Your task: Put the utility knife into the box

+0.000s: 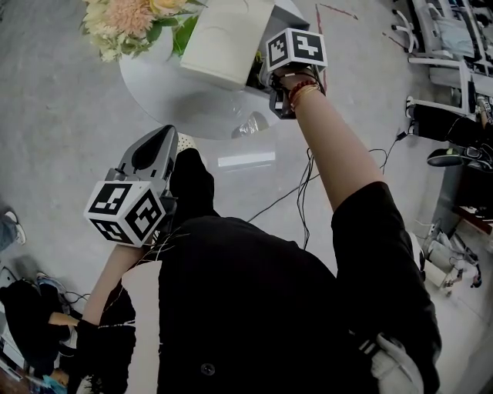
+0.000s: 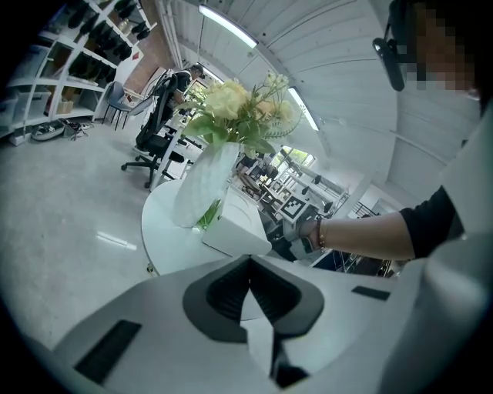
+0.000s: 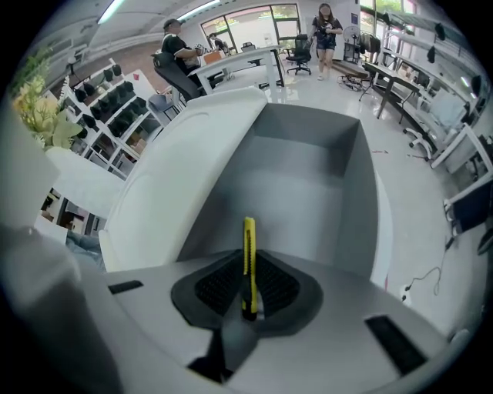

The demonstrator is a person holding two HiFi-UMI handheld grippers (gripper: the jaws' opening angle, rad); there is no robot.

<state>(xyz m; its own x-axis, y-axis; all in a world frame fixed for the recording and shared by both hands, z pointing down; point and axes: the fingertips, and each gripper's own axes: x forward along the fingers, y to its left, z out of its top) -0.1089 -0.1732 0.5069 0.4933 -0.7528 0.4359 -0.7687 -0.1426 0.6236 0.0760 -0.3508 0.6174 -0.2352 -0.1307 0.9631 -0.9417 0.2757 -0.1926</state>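
The right claw (image 3: 248,268) clamps one utility knife (image 3: 249,238) at one open box (image 3: 308,177).

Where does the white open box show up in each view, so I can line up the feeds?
Head view: the white rectangular open box sits top centre, right of the pale flower bouquet.
Left gripper view: centre, just right of the white vase.
Right gripper view: fills the middle, beyond the yellow utility knife held in the right claw.
Shared landmark: the bouquet, left of the box in all three.
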